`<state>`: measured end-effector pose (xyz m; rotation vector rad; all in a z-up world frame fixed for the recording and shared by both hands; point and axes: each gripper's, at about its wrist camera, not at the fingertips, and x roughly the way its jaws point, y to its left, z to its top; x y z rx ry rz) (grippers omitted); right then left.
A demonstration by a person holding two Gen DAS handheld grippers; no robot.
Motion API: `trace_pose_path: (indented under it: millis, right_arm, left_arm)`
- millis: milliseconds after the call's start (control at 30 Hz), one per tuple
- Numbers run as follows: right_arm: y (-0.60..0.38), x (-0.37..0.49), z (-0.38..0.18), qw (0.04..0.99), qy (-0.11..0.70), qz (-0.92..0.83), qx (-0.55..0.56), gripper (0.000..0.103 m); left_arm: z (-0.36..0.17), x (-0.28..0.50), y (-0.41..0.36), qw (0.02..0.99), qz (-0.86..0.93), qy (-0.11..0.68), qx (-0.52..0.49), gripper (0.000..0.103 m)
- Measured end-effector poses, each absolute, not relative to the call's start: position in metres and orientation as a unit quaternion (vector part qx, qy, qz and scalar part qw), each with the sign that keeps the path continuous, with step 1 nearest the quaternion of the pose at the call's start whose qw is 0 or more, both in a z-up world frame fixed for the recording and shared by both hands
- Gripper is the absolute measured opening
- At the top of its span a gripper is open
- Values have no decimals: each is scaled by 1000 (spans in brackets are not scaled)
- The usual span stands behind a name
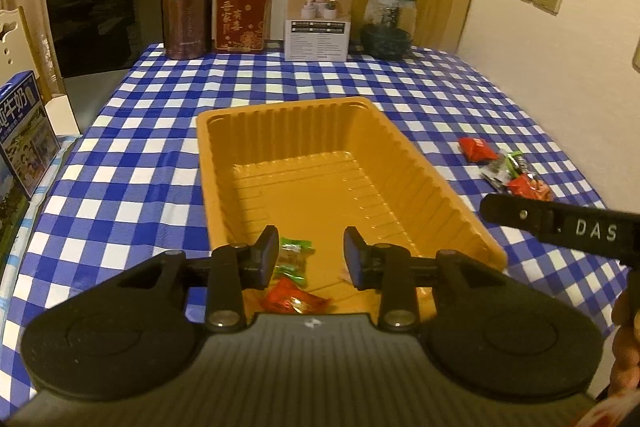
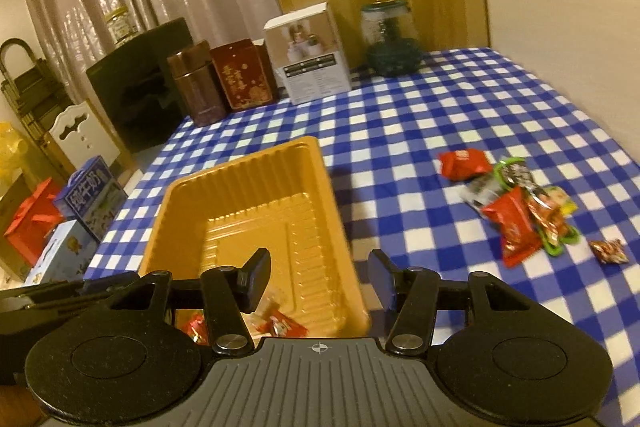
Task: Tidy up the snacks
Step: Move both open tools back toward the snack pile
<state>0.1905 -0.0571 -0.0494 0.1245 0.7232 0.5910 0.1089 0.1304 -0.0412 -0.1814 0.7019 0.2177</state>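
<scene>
Snacks (image 1: 294, 277) lie in tray (image 1: 404, 155) beneath left tongs (image 1: 311, 258).

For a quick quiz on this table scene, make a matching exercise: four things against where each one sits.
Things:
1. green candy
2. snack pile
3. glass jar
4. milk box

Places:
A. far edge of the table
B. on the cloth, right of the tray
C. inside the orange tray
D. left of the table

Pairs: 1-C, 2-B, 3-A, 4-D
</scene>
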Motion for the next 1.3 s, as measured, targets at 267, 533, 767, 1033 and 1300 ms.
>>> trace_pose_path:
  millis: [267, 533, 767, 1033, 1300]
  right_arm:
    - [-90, 173, -41, 900, 343, 262, 69, 54]
    - [-134, 162, -41, 916, 333, 211, 77, 54]
    - [-178, 165, -46, 924, 333, 163, 92, 55]
    - [-216, 172, -50, 930, 328, 127, 107, 57]
    - [-241, 185, -59, 932, 329, 106, 107, 63]
  left_arm:
    - [-32, 103, 101, 933, 81, 340, -81, 34]
    - [-26, 107, 61, 938, 44, 337, -73, 36]
    - [-25, 120, 27, 939, 11, 338, -63, 40]
    - [-28, 133, -4, 938, -16, 342, -49, 44]
    - [-30, 149, -29, 938, -37, 342, -38, 50]
